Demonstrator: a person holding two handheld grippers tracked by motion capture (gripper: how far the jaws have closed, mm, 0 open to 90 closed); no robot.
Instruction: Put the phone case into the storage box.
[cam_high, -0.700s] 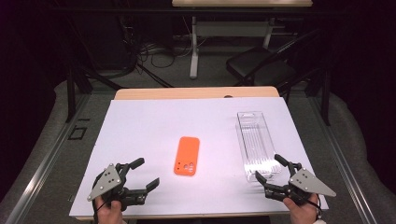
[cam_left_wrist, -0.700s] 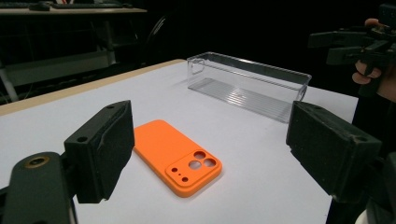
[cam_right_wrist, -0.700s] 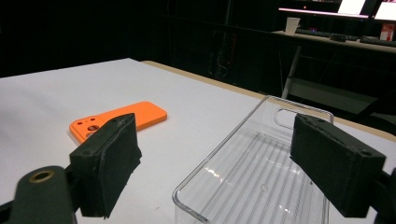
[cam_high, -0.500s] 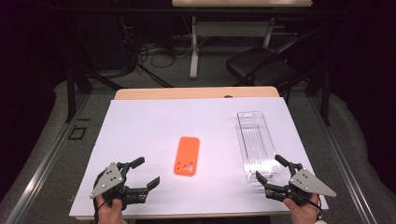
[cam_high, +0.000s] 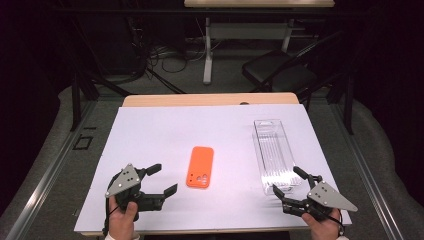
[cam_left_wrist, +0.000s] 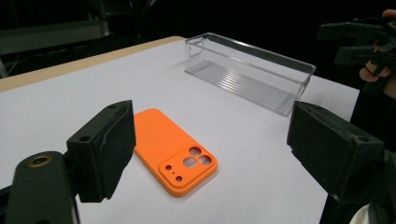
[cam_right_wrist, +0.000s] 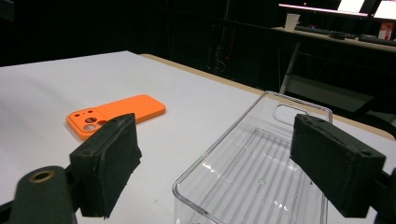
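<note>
- left gripper (cam_high: 162, 180), right gripper (cam_high: 289, 181): near edge, jaws wide apart, nothing held
- orange phone case (cam_high: 200, 166): mid-table, flat, long axis near-to-far, camera holes at near end
- clear tray (cam_high: 274, 153): right side, long axis near-to-far

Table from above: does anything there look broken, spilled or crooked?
Nothing stands out. The orange phone case lies flat, back side up, on the white table. The clear tray stands upright and empty to its right. Both look whole, and nothing is spilled.
</note>
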